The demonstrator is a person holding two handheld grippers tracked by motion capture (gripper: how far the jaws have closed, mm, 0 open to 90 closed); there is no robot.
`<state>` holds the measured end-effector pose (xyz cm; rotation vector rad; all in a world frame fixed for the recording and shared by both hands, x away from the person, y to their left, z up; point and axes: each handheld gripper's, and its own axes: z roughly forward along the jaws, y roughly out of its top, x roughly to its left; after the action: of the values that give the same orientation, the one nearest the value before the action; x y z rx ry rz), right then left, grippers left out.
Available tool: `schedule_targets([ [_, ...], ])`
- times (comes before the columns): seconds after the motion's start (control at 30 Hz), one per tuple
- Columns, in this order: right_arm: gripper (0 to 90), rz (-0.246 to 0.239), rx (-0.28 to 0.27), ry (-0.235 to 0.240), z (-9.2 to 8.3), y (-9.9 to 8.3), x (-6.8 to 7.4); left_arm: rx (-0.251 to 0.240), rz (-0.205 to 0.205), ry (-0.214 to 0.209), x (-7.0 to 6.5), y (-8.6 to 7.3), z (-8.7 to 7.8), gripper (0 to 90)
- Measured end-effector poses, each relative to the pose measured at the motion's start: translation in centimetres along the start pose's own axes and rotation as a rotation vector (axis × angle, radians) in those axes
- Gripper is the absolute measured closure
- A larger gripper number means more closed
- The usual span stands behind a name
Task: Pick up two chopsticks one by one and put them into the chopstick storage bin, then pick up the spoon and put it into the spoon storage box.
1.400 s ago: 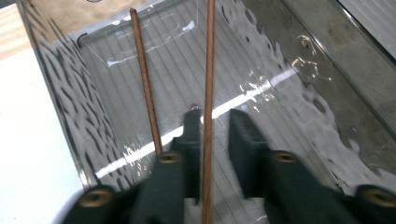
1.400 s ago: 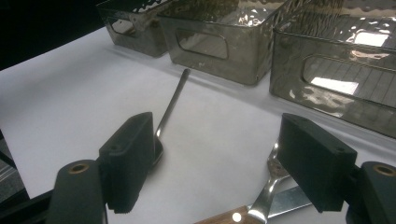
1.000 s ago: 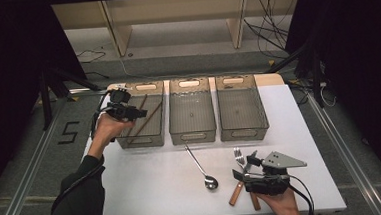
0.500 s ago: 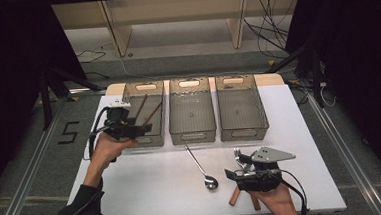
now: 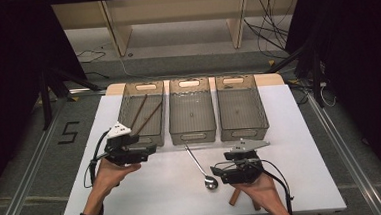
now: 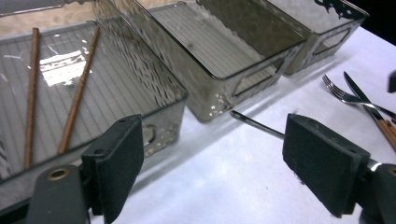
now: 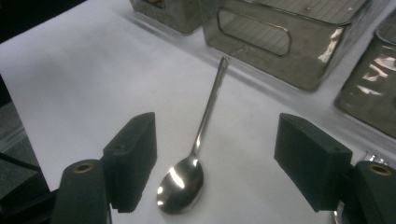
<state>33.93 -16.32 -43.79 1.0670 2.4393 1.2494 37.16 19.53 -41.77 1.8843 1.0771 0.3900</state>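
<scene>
A steel spoon lies on the white table before the middle bin. Its bowl is low between the wide-open jaws of my right gripper, untouched; those jaws have just closed a little. My left gripper hovers open in front of the left bin. Its jaws have just been opening and hold nothing. Two brown chopsticks rest inside that bin. A fork and a wooden-handled knife lie by the right hand.
Three grey see-through bins stand in a row at the back: the left one, a middle bin and a right bin. A wooden handle pokes out under my right hand. Cables trail from both grippers.
My left gripper has drawn back from above the left bin to the table in front of it, and its jaws have spread. The right gripper has slid left toward the spoon's bowl.
</scene>
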Motion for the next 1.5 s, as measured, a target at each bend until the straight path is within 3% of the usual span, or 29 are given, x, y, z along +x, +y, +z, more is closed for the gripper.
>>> schedule_targets([
  [0.3,31.8,-0.023,0.112,0.013,2.3,1.6,0.9,-0.061,0.015,-0.019,-1.1,-2.1,-0.3,18.0],
  [0.57,30.5,-0.038,0.202,0.014,3.8,2.2,1.1,-0.069,0.028,-0.012,-1.5,-4.4,-0.1,17.7],
  [0.87,30.2,-0.038,0.241,0.0,4.6,2.5,0.9,-0.076,0.047,0.012,-2.0,-5.9,-0.1,17.7],
  [1.3,45.0,-0.041,0.324,-0.002,6.0,3.2,1.0,-0.113,0.056,0.021,-2.7,-7.4,-0.6,17.7],
  [1.5,52.7,-0.047,0.368,-0.002,7.1,3.4,1.1,-0.102,0.076,0.031,-3.0,-7.8,-0.6,17.7],
])
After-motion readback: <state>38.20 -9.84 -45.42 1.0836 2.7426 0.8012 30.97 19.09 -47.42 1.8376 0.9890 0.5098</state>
